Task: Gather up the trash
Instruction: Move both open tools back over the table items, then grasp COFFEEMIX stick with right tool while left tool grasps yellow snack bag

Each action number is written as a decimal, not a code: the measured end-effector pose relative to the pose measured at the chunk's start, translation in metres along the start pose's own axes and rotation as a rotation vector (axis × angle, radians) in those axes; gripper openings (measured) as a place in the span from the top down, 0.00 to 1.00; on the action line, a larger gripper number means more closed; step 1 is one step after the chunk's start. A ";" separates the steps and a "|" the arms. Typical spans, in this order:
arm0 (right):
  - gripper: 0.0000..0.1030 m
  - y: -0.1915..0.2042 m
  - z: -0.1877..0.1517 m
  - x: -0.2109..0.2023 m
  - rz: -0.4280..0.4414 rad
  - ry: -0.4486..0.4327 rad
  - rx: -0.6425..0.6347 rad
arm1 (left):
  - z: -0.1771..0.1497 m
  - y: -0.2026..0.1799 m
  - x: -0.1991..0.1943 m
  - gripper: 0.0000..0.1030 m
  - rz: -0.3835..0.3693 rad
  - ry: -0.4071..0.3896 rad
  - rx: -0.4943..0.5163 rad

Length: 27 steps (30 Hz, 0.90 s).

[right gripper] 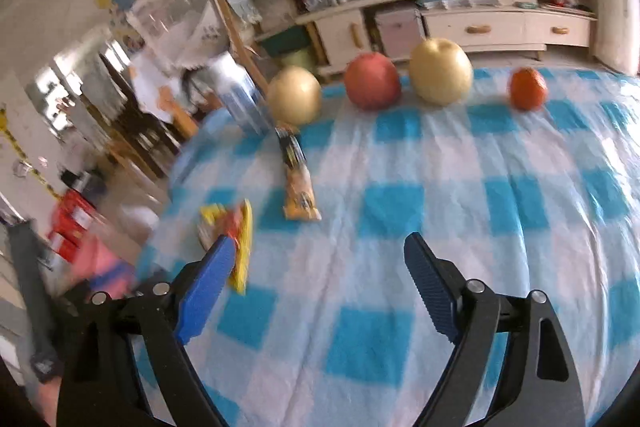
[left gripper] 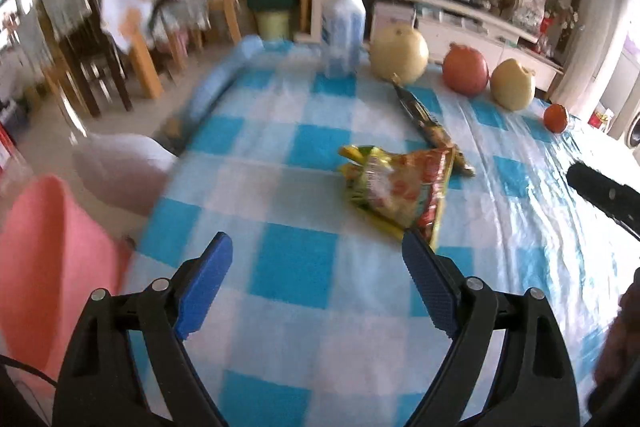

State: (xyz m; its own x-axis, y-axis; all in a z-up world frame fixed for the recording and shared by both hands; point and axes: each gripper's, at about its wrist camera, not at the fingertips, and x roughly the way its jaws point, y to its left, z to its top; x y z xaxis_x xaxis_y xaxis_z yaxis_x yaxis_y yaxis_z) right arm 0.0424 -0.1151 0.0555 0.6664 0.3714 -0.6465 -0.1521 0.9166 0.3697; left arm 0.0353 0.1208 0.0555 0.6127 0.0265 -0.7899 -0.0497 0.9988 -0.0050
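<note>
My left gripper [left gripper: 316, 259] is spread wide, empty; crumpled snack wrapper [left gripper: 396, 187] lies on the checked cloth [left gripper: 280, 187] just ahead-right. Only this cam shows the pink bin [left gripper: 48, 259]. Right gripper [right gripper: 320, 259] is likewise agape w/ nothing inside, the long wrapper [right gripper: 298, 183] ahead-left.

Cloth [right gripper: 400, 187] lay bare in front & right, free to pass. Fruit row [right gripper: 440, 71] + bottle [left gripper: 343, 27] blocked far edge; two wrappers [left gripper: 396, 187] sat mid-left.

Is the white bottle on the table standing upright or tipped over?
Upright. The white bottle stands on its base on the checked tablecloth, cap uppermost.
</note>
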 end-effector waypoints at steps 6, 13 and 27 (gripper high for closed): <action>0.17 -0.029 0.023 0.040 0.019 0.039 0.061 | 0.007 -0.020 0.001 0.15 -0.008 -0.079 0.087; 0.23 -0.001 0.032 0.072 0.011 0.068 -0.080 | 0.023 -0.013 0.016 0.15 -0.058 -0.076 0.020; 0.55 0.048 0.037 0.131 -0.061 0.120 -0.307 | 0.036 0.010 0.067 0.15 -0.258 0.038 -0.343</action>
State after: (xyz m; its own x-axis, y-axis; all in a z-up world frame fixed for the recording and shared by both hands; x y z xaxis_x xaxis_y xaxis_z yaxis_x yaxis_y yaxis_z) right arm 0.1490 -0.0284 0.0128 0.5931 0.3128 -0.7419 -0.3399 0.9326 0.1215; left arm 0.1045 0.1342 0.0246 0.6101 -0.2299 -0.7582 -0.1621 0.9005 -0.4035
